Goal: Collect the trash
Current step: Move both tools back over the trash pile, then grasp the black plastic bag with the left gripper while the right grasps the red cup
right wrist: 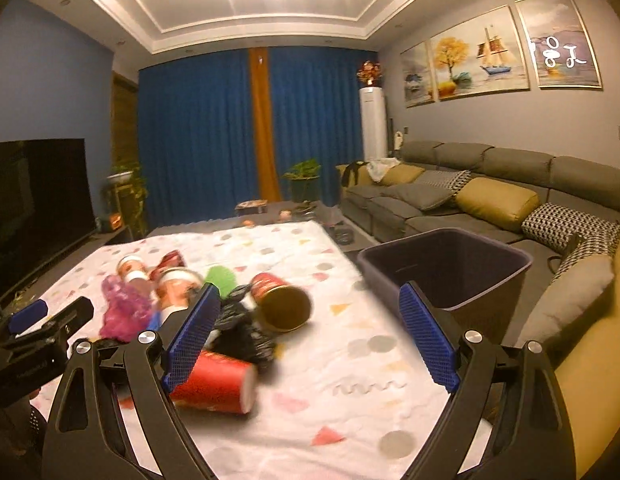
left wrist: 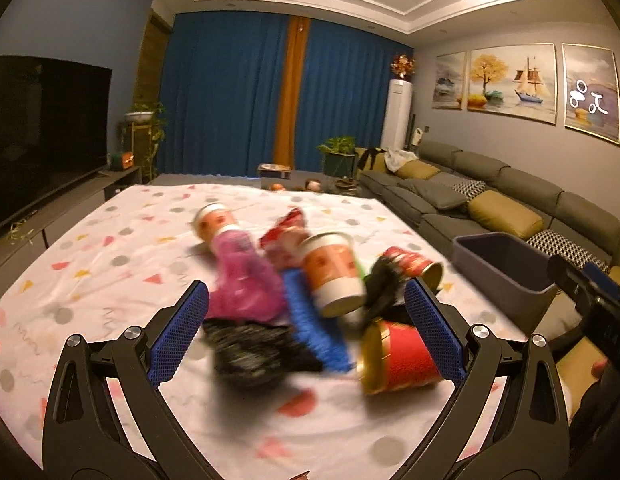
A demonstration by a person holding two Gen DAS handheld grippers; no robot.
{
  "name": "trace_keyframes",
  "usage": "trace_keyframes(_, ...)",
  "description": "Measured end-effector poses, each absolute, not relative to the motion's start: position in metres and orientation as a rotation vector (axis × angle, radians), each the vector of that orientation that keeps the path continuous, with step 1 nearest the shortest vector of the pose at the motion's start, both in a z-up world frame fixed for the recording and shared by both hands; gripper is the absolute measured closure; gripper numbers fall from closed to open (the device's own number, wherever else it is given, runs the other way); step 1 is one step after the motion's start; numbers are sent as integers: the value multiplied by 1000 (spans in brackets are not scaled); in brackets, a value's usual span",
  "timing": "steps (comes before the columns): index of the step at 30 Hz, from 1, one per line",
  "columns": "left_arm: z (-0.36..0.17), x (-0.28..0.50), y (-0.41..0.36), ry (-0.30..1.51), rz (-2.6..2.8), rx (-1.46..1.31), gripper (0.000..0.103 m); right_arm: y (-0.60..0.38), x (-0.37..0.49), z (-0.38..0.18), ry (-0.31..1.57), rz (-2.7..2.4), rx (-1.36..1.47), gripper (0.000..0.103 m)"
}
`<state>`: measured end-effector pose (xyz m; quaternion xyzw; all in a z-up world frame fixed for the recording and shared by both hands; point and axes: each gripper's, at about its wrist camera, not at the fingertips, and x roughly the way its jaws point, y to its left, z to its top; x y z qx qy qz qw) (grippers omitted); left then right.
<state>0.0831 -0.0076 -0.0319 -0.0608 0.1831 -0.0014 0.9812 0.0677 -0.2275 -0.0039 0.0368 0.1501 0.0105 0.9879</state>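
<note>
**Both claws spread wide above the trash pile, nothing held**

Left gripper (left wrist: 305, 320): blue ribbed pads far apart, empty. It sits over the near part of a heap of litter on the white tablecloth with coloured dots and triangles (left wrist: 109, 264). Between its fingers, in blurred view: a pink crinkled plastic bag (left wrist: 245, 284), a black crumpled plastic bag (left wrist: 253, 350), a blue ribbed strip (left wrist: 316, 328) and a white-and-orange paper cup lying on its side (left wrist: 334, 274). A red paper cup with gold rim (left wrist: 398, 358) lies on its side just inside the right finger. Behind it, a red tin can with gold interior (left wrist: 416, 264). At the far end of the heap, a second white-and-orange cup (left wrist: 213, 220) and a red snack wrapper (left wrist: 287, 226).

Right gripper (right wrist: 310, 332): pads equally wide, empty, over bare cloth to the right of the heap. Its left finger overlaps the red paper cup (right wrist: 217, 386) in view; contact cannot be told. A green item (right wrist: 221, 278) shows behind the pile, blurred.

Dark grey rectangular plastic bin (right wrist: 450, 272): stands off the table's right edge, beside the grey sofa with mustard cushions (right wrist: 490, 188); the visible part of its interior holds nothing.
</note>
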Motion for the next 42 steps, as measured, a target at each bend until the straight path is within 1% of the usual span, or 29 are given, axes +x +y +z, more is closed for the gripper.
trace_keyframes(7, -48, 75, 21, 415, 13, -131, 7, -197, 62, -13, 324, 72, 69, 15)
trace_keyframes(10, -53, 79, 25, 453, -9, -131, 11, -187, 62, -18, 337, 88, 69, 15)
trace_keyframes(12, -57, 83, 24, 476, -13, -121, 21, -182, 62, -19, 345, 96, 68, 15)
trace_keyframes(14, -62, 88, 26, 504, -22, -115, 24, -178, 62, -20, 351, 106, 65, 15)
trace_keyframes(16, -68, 95, 28, 543, -32, -113, 30, -173, 62, -23, 355, 110, 62, 15)
trace_keyframes(17, -70, 98, 30, 563, -52, -126, 35, -172, 61, -24, 357, 112, 62, 15)
trace_keyframes(19, -73, 104, 32, 592, -59, -133, 39, -170, 63, -25, 367, 114, 56, 15)
trace_keyframes(21, -77, 109, 33, 623, -69, -134, 50, -168, 64, -27, 376, 117, 54, 15)
trace_keyframes(22, -80, 112, 33, 643, -80, -142, 54, -166, 65, -29, 382, 118, 52, 15)
trace_keyframes(23, -82, 115, 34, 660, -89, -152, 62, -165, 66, -30, 387, 119, 51, 15)
trace_keyframes(24, -84, 117, 35, 670, -98, -160, 68, -163, 66, -32, 394, 121, 50, 15)
trace_keyframes(25, -85, 119, 37, 680, -112, -176, 71, -161, 67, -32, 399, 124, 48, 15)
trace_keyframes(27, -87, 120, 42, 685, -127, -204, 85, -156, 68, -36, 409, 129, 38, 15)
trace_keyframes(29, -88, 120, 47, 682, -135, -235, 94, -150, 70, -40, 421, 134, 24, 15)
trace_keyframes(30, -88, 119, 49, 678, -137, -249, 97, -147, 70, -42, 428, 136, 16, 15)
trace_keyframes(32, -87, 116, 51, 664, -137, -261, 99, -140, 73, -47, 442, 136, 0, 15)
trace_keyframes(33, -85, 113, 53, 653, -132, -261, 100, -138, 73, -49, 447, 137, -6, 17)
trace_keyframes(39, -71, 92, 64, 580, -91, -267, 100, -122, 84, -61, 498, 136, -45, 30)
trace_keyframes(40, -67, 90, 67, 567, -89, -272, 100, -118, 87, -63, 520, 132, -57, 35)
trace_keyframes(42, -64, 87, 71, 557, -92, -277, 100, -113, 93, -66, 557, 117, -81, 41)
